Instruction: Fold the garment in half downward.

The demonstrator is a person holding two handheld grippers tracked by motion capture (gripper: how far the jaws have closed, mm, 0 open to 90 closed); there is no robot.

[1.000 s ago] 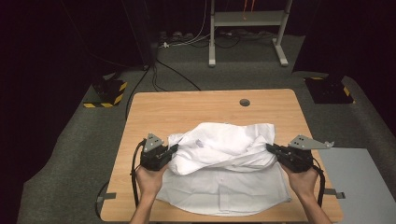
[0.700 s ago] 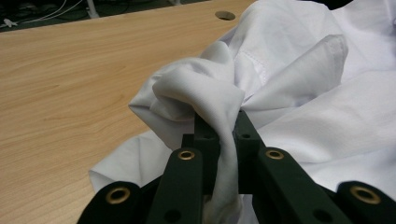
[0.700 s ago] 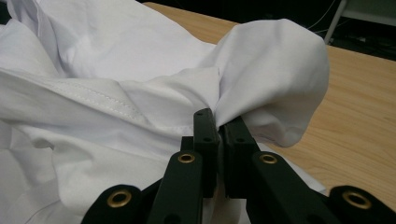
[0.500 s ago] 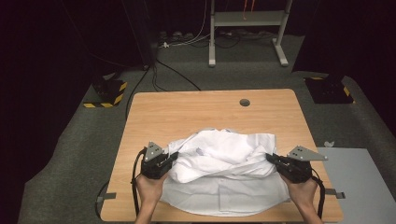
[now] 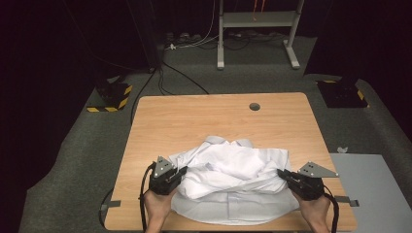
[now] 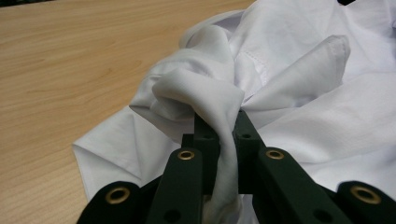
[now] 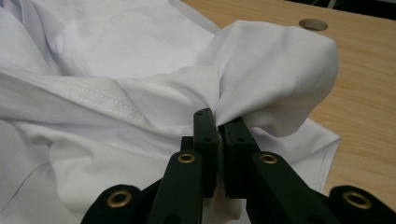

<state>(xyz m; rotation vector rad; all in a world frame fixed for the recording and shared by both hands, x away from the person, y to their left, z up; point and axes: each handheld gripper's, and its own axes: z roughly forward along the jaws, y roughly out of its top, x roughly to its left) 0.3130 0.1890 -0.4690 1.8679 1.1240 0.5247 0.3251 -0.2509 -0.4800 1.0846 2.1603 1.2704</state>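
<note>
Both sides are pinching the white shirt (image 5: 233, 189), which sits on the near half of the table (image 5: 194, 116), bunched on top with a flat layer under it reaching the 6 o'clock edge. My left gripper (image 5: 176, 175) at the shirt's 9 o'clock is clamped on a twisted roll of cloth (image 6: 219, 112); my right gripper (image 5: 286, 175) at 3 o'clock is pressed together on a gathered fold (image 7: 280, 70). Risks as I see them: the left grip is on a rope-like twist, so it could slide out under a pull. Either pinch may have caught more than one layer, I can't tell, so the whole heap could drag instead of one layer spreading. An uneven pull would skew the shirt off the near edge.
</note>
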